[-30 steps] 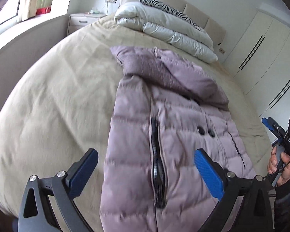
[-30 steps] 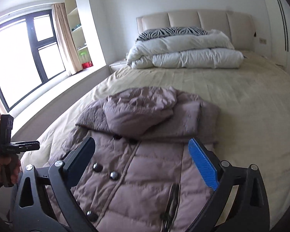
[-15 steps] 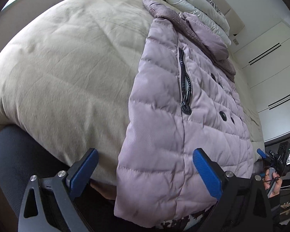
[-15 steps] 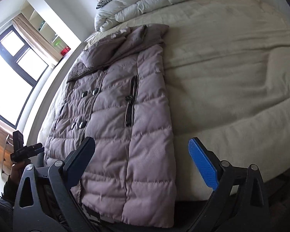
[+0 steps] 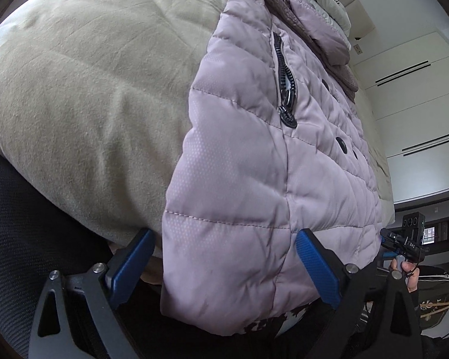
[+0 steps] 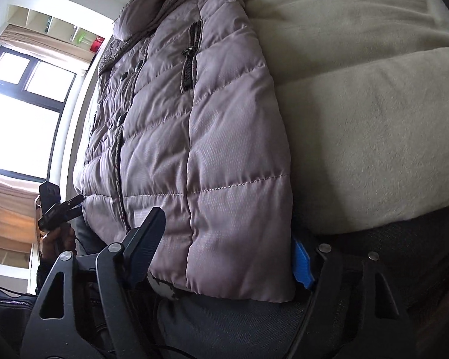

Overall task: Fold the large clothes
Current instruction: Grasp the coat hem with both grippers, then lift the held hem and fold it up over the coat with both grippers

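Coat [image 5: 254,155]: quilted, mauve, lying front-up along the bed [image 5: 83,68], hood toward the far end, hem hanging over the near edge. Left gripper [image 5: 224,264]: jaws spread wide, one either side of the hem's left corner, pads clear of the cloth. Right gripper [image 6: 227,254]: jaws just closing about the hem's right corner, cloth between them, grip not yet seen to press.
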`<state>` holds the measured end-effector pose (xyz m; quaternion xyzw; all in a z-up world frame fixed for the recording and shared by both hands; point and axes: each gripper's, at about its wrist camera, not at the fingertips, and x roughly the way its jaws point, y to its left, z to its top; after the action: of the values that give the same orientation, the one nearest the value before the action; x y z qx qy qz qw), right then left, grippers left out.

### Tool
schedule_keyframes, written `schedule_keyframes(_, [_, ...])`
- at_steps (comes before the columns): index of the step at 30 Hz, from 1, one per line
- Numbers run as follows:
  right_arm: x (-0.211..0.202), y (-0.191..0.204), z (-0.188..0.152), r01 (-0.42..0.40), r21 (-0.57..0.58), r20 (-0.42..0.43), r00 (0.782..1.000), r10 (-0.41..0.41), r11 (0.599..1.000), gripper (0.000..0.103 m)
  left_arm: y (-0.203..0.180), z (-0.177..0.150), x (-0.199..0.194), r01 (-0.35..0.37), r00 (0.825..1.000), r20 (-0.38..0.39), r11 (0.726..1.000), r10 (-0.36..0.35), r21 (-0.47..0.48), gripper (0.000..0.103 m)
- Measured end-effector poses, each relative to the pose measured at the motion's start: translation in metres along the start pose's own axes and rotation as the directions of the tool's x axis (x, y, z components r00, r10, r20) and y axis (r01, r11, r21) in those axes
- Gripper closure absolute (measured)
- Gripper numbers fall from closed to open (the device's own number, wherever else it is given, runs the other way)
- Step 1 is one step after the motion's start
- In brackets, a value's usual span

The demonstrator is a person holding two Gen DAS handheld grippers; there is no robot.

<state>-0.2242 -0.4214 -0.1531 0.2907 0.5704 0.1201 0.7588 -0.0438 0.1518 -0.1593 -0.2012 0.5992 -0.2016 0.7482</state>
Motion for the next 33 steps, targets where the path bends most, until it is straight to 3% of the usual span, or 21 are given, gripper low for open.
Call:
schedule_keyframes(3, [0.000,-0.005,0.002,-0.020,0.019,-0.003,1.000,0.020,1.000,0.032,0.002,0.000,0.003,0.018,1.000,-0.015,1.000,-0.018,0.005,0.012])
schedule_keyframes(8, [0.001,-0.006,0.013,-0.033,0.031,-0.019,0.999,0.034,0.999,0.041,0.007,-0.003,0.004,0.097,0.995,-0.034,0.995,-0.098,-0.023,0.039])
schedule_keyframes(10, [0.001,-0.007,0.013,-0.029,0.034,-0.027,0.999,0.030,0.999,0.052,0.005,-0.005,0.002,0.102,0.994,-0.035,0.995,-0.102,-0.006,0.047])
schedule_keyframes(14, [0.005,-0.009,0.014,-0.037,0.056,-0.037,0.999,0.039,0.998,0.059,0.003,-0.008,-0.001,0.116,0.993,-0.036,0.993,-0.115,0.010,0.054])
schedule_keyframes(19, [0.008,-0.012,0.010,-0.056,0.069,-0.026,0.998,0.058,0.996,0.074,-0.003,-0.010,-0.004,0.132,0.991,-0.041,0.991,-0.131,0.027,0.071])
schedule_keyframes(24, [0.007,-0.007,0.003,-0.057,0.045,0.010,0.998,0.057,0.997,0.086,-0.016,-0.012,-0.008,0.092,0.995,-0.052,0.991,-0.088,0.098,0.090])
schedule_keyframes(27, [0.004,0.006,-0.001,-0.023,0.004,0.025,0.999,0.023,1.000,0.094,-0.027,-0.017,-0.014,0.065,0.997,-0.060,0.983,-0.056,0.171,0.094])
schedule_keyframes(33, [-0.008,0.013,-0.013,-0.007,-0.016,0.012,1.000,0.007,1.000,0.095,-0.035,-0.032,-0.021,0.044,0.991,-0.131,0.967,-0.012,0.250,0.094])
